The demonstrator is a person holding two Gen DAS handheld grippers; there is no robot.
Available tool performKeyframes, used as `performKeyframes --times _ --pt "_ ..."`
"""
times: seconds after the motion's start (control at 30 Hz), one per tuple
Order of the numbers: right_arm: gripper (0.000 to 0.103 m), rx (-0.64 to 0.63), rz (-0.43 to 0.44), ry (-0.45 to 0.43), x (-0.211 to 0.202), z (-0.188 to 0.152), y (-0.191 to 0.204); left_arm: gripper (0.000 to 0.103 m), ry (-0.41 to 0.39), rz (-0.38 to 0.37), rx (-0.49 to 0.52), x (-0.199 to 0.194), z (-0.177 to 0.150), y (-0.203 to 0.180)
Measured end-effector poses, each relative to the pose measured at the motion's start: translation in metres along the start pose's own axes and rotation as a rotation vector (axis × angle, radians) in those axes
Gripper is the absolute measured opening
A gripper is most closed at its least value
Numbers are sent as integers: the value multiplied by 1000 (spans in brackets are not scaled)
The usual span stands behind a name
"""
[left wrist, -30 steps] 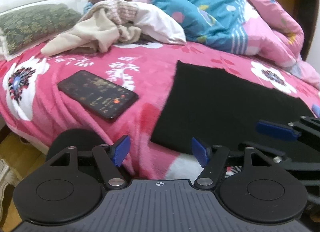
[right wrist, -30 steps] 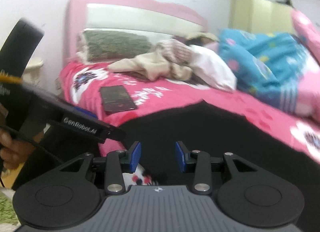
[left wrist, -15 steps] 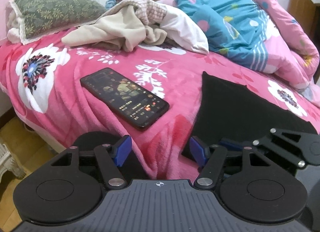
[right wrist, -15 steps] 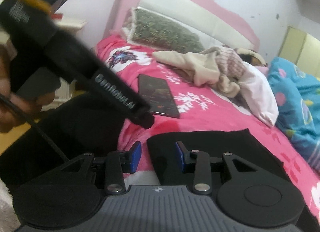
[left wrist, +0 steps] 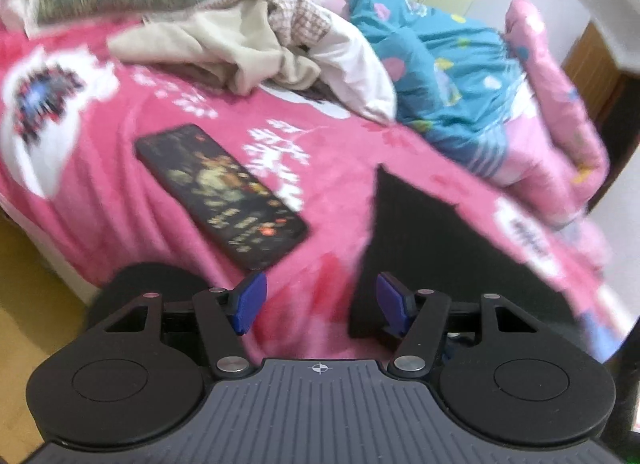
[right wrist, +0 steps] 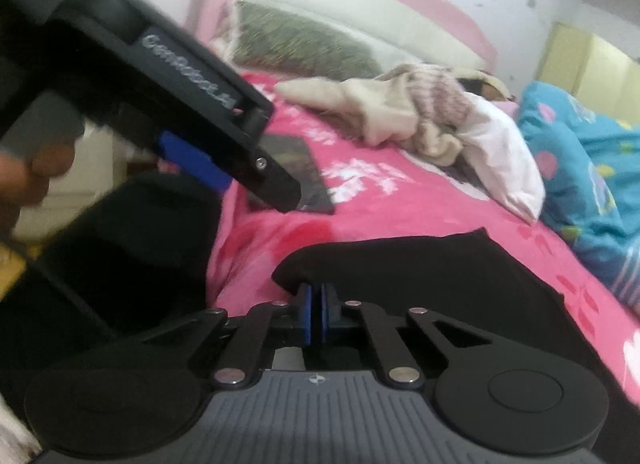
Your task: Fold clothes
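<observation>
Right gripper (right wrist: 316, 314) pinched nearly closed on near left edge of black garment (right wrist: 440, 284), cloth humped just above the blue pads; probably gripping a corner so that side can be carried across. Left gripper (left wrist: 318, 302) spread wide, holding nothing, hovering over bed (left wrist: 120, 192) edge with one pad beside garment's near corner; likely lining up for a matching hold, though motion blur leaves contact unclear. Garment spread flat on pink floral blanket, near side at bed edge. Phone (left wrist: 220, 194) lying screen-up left of garment, apart from it. Crumpled beige clothes (left wrist: 224, 44) heaped by pillow, well away.
</observation>
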State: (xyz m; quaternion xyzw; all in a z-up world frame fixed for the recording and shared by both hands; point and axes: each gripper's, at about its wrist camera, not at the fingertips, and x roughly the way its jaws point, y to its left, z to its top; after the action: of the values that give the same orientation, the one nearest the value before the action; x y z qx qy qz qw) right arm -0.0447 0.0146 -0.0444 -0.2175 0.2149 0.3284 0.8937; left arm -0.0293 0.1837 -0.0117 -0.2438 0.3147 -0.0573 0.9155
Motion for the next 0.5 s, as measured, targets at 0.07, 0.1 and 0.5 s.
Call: performKeyframes --times 0.07,0.1,0.5 --pt "3 74 -7 -20 -7 1 -11 62 13 -63 -57 4 6 2" --pt "3 110 -11 -29 -10 2 -16 63 20 -94 -85 6 8 3" --pt "3 413 -30 -97 -41 -5 -67 76 181 -337 -332 62 29 1"
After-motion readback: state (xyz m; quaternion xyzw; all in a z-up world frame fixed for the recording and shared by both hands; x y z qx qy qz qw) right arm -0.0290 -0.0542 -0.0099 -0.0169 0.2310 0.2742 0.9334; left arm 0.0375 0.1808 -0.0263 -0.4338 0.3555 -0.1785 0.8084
